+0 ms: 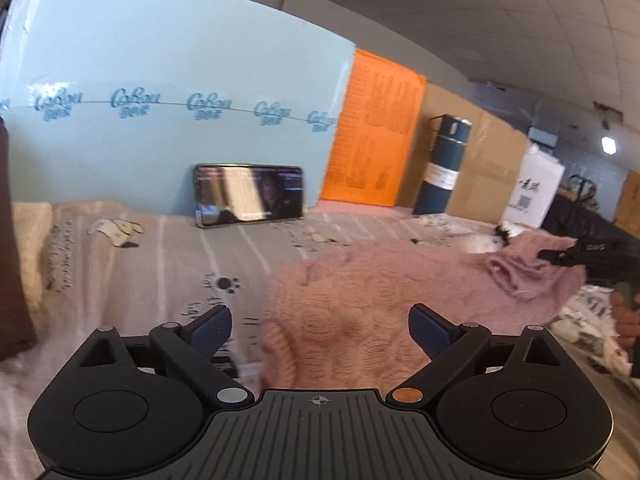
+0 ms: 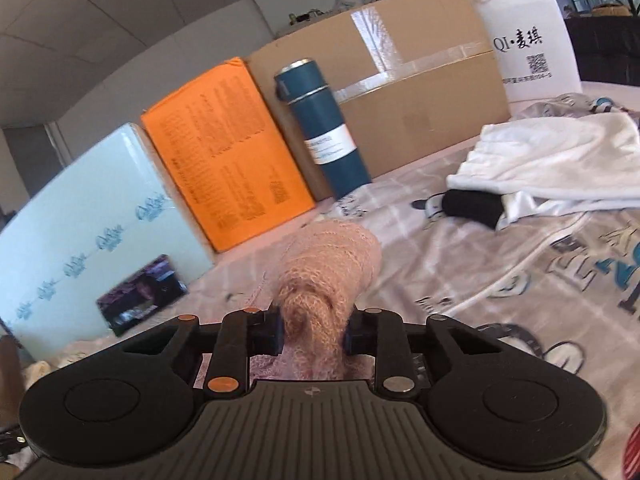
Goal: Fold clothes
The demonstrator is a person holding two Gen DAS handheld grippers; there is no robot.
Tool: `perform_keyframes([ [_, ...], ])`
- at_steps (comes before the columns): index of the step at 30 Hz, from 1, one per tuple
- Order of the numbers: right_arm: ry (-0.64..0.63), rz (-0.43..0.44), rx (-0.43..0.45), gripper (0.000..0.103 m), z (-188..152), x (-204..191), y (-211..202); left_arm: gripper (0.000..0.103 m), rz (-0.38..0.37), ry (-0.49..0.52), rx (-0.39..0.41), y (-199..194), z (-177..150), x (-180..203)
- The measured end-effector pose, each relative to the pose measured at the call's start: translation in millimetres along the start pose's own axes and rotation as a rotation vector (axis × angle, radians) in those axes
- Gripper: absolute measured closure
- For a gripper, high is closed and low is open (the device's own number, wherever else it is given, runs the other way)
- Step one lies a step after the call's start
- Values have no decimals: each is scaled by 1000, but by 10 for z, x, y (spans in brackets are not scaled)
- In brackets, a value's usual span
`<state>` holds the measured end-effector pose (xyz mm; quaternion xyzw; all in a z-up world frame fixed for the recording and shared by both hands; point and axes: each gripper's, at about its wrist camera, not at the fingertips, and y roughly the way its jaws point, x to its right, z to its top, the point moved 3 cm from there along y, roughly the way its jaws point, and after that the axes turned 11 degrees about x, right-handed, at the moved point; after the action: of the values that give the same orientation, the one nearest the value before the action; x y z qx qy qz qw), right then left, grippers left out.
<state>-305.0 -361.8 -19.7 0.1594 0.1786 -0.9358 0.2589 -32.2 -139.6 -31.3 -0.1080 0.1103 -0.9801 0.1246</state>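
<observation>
A fluffy pink knitted sweater (image 1: 360, 304) lies spread on the printed bedsheet (image 1: 132, 264). My left gripper (image 1: 320, 330) is open, its fingers wide apart just above the sweater's near edge, holding nothing. My right gripper (image 2: 314, 334) is shut on a bunched part of the pink sweater (image 2: 332, 268) and lifts it off the sheet. In the left wrist view the right gripper (image 1: 560, 256) shows at the far right, pinching the sweater's edge.
A phone (image 1: 248, 194) leans on a light blue board (image 1: 160, 80). An orange packet (image 1: 376, 128), a teal flask (image 1: 442, 164), a cardboard box (image 2: 400, 92) and a white bag (image 2: 528, 36) stand along the back. White and black clothes (image 2: 540, 164) lie right.
</observation>
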Motion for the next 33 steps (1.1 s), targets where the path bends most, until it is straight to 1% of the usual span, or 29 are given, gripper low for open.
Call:
perform_keyframes([
  [2, -48, 12, 18, 79, 3, -80, -10, 6, 141, -7, -36, 57, -12, -109],
  [4, -136, 22, 72, 79, 3, -274, -52, 6, 273, -41, -73, 112, -25, -250],
  [6, -229, 32, 130, 79, -12, -521, -99, 6, 314, -84, -93, 116, -37, -376],
  [9, -415, 23, 220, 79, -90, -960, -156, 6, 291, -88, -74, 90, -22, -384],
  [10, -498, 26, 253, 79, -150, -1136, -172, 6, 284, -85, -66, 81, -15, -379],
  [12, -638, 61, 300, 79, -300, -1453, -206, 6, 269, -90, -53, 73, -1, -365],
  [15, -792, 157, 322, 79, -569, -1864, -268, 6, 264, -110, -27, 25, 26, -379],
  [20, -875, 371, 289, 79, -946, -2363, -404, 6, 266, -158, 42, -84, 106, -437],
  [22, -849, 452, 235, 79, -1030, -2486, -430, 6, 266, -180, 78, -134, 140, -468],
  [24, -785, 513, 169, 78, -1071, -2548, -397, 6, 266, -199, 109, -176, 170, -494],
  [25, -745, 543, 141, 73, -1081, -2553, -366, 5, 263, -207, 125, -199, 184, -503],
  [27, -659, 615, 89, 60, -1100, -2519, -301, 5, 251, -220, 149, -225, 206, -510],
  [29, -572, 702, 30, 35, -1107, -2475, -245, 4, 227, -232, 169, -244, 218, -508],
  [32, -398, 779, -46, 23, -1028, -2370, -224, 4, 180, -271, 203, -274, 223, -524],
  [33, -334, 805, -70, 21, -966, -2334, -226, 4, 150, -297, 220, -293, 225, -533],
])
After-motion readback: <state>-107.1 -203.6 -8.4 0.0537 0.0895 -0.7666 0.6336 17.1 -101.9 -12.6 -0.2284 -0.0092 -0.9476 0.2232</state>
